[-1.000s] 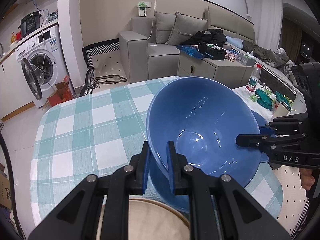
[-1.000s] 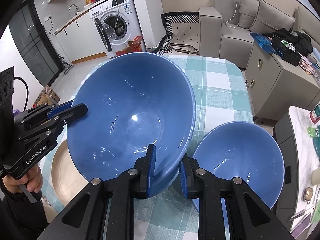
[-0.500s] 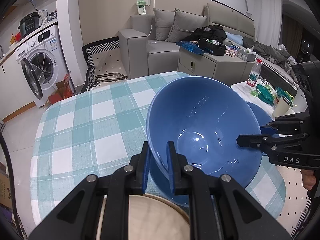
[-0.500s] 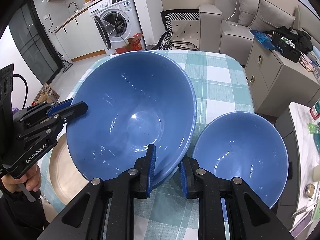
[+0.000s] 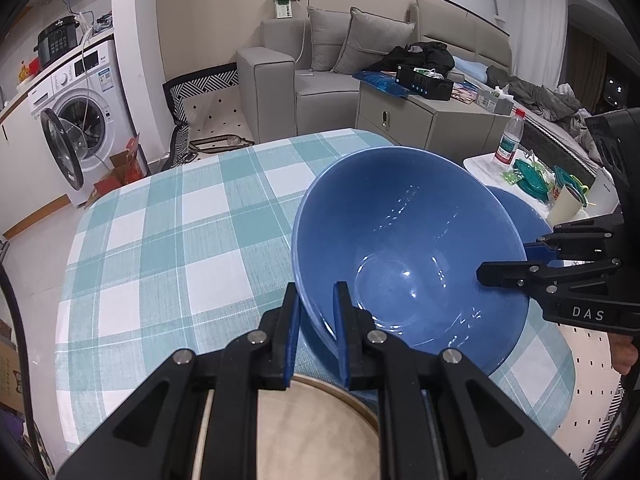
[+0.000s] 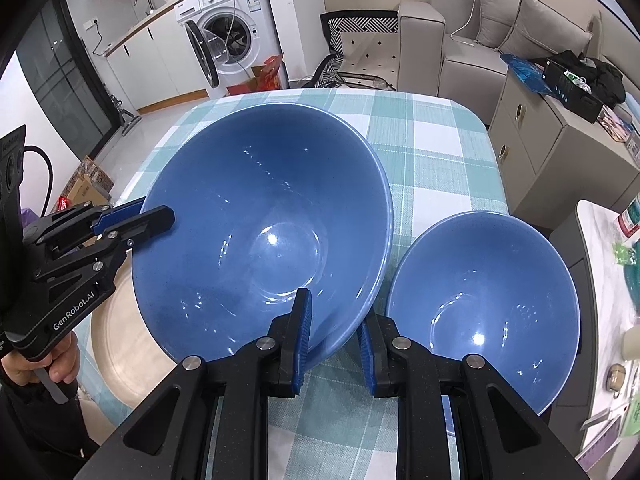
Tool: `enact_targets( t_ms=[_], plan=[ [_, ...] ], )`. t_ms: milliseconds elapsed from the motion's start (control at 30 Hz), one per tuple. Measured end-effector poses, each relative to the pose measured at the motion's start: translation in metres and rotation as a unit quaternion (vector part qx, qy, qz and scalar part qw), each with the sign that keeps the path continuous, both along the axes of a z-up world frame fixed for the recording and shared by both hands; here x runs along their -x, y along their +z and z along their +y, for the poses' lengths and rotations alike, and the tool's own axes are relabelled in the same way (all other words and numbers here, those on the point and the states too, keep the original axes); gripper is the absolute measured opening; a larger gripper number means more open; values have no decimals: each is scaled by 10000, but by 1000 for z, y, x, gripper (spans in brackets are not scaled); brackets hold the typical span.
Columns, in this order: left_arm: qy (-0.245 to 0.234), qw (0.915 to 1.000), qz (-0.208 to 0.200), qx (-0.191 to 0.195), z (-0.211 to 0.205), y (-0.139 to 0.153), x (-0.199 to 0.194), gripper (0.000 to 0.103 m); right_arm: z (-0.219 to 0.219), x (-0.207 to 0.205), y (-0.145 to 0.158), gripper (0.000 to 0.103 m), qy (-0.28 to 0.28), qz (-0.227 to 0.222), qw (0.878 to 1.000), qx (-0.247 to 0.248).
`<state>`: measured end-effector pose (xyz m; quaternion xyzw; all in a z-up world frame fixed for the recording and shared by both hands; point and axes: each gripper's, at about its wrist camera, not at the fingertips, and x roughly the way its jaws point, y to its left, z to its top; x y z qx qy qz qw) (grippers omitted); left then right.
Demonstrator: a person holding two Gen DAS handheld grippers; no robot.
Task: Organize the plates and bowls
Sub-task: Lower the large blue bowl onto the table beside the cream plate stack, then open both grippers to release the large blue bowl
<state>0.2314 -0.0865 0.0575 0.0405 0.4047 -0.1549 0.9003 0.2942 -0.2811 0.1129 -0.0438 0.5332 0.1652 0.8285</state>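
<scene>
While both grippers clamp its rim from opposite sides, the large blue bowl (image 6: 264,236) sits tilted above the checked tablecloth (image 5: 168,240), its opening facing up and toward the right wrist camera. The left gripper (image 5: 316,308) has its jaws closed together on the bowl's wall, one blue pad inside and one outside; in the right wrist view this same gripper (image 6: 138,216) enters at the bowl's left edge. The right gripper (image 6: 332,330) is likewise clamped on the near rim of the large blue bowl, one pad inside and one outside, with the wall pinched between them; in the left wrist view it (image 5: 504,260) reaches the bowl's right edge.

Just beside the large blue bowl, on its right in the right wrist view, a smaller blue bowl (image 6: 484,304) stands upright on the tablecloth. Whether the two bowls touch cannot be told. On the opposite side of the large blue bowl, partly under it, lies a beige plate (image 6: 120,340). A hand (image 6: 36,364) grips the left gripper's handle beside that plate.

Beyond the large blue bowl, past the far table edge, stand a washing machine (image 6: 236,28) with its door open and a grey sofa (image 5: 332,64).
</scene>
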Motion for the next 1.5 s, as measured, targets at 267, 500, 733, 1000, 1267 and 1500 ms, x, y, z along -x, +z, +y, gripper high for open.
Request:
enact_targets(
  t_ms=[267, 500, 733, 1000, 1267, 1500],
  plan=[
    [10, 9999, 123, -26, 3, -5, 0, 14, 7, -7, -8, 22, 117, 255, 9995, 154],
    [-22, 9996, 264, -55, 2, -11, -2, 14, 8, -9, -11, 22, 169, 409, 9986, 277],
    [-57, 9991, 411, -125, 1, -16, -2, 15, 11, -12, -15, 22, 276, 507, 9973, 446],
    [-87, 9983, 534, -221, 1, -20, -3, 16, 20, -16, -16, 22, 463, 597, 9945, 725],
    [-112, 9979, 592, -221, 3, -20, -3, 17, 26, -17, -17, 26, 633, 617, 9917, 931],
    [-145, 9979, 601, -212, 4, -19, -3, 17, 31, -13, -17, 33, 751, 643, 9898, 1029]
  ],
)
